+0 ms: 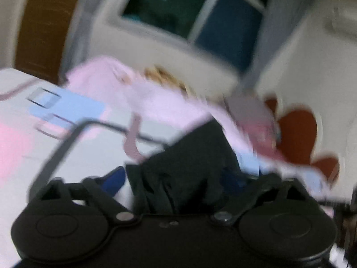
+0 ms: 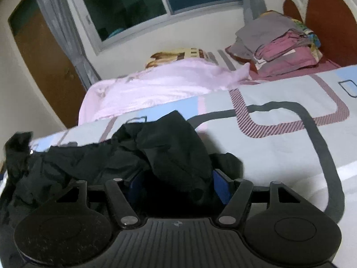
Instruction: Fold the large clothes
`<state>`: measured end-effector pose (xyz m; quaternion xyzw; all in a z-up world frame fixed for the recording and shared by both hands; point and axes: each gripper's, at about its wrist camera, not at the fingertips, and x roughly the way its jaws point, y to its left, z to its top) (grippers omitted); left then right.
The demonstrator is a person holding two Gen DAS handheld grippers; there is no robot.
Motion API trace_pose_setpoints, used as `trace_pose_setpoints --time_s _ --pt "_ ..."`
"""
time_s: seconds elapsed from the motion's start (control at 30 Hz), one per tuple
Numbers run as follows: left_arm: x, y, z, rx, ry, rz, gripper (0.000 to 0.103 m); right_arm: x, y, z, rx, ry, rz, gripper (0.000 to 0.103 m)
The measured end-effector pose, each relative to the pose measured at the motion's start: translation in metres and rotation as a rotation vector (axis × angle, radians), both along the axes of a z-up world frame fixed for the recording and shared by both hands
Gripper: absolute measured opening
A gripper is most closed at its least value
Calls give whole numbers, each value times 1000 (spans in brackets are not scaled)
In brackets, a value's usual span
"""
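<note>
Both clenching crumpled black fabric garment [image 2: 169, 143]: left gripper [image 1: 178, 178], right gripper [image 2: 176, 178]. Advising: spreading apart, pulling taut w/o slipping.

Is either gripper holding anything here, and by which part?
Both hold the black garment: the left gripper and the right gripper each pinch a bunched fold. Which part of it cannot be told.

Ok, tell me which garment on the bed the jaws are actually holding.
The black garment, crumpled and bunched between both grippers' jaws. The pink garment lies spread farther back, untouched; the folded stack sits beside the headboard.
</note>
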<state>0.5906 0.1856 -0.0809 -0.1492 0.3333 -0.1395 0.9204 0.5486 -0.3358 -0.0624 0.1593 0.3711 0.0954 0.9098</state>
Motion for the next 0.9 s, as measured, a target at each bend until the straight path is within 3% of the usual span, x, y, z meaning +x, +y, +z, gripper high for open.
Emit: trace_pose_setpoints --time_s 0.07,0.13,0.17,0.23,0.37,0.43,0.47,0.5,0.6,0.67,0.7,0.73,0.8,0.9 --pt "23 -13 -17 90 82 -33 68 10 3 -7 -15 4 5 66" --pt "41 -24 -38 156 185 -48 59 17 12 -18 -120 33 6 66" --pt "47 -28 -51 153 227 -39 59 19 14 -27 -127 62 1 66" --pt "49 -32 -62 162 237 -20 63 21 16 -35 -123 79 -18 66" --pt "46 -21 -70 95 256 28 68 20 9 -40 -96 94 -46 67" --pt "42 -16 -66 105 237 36 74 19 5 -37 -92 101 -41 67" --pt "39 -17 -60 150 208 45 81 15 3 -29 -103 93 -51 67" --pt "35 -16 -53 193 174 62 81 7 2 -17 -121 65 -62 67" --pt "10 -14 -20 240 21 52 71 -15 0 15 -159 -47 -50 66" --pt "4 -16 1 222 -53 24 48 -14 6 29 -171 -82 -29 30" --pt "6 -20 10 196 -76 13 46 -7 12 35 -160 -73 -18 6" --pt "10 -26 18 177 -92 -9 47 0 17 39 -148 -73 -4 3" --pt "26 -46 23 228 -85 -40 45 18 35 41 -183 -76 38 3" --pt "67 -66 3 291 14 -68 39 56 54 18 -311 -6 40 3"
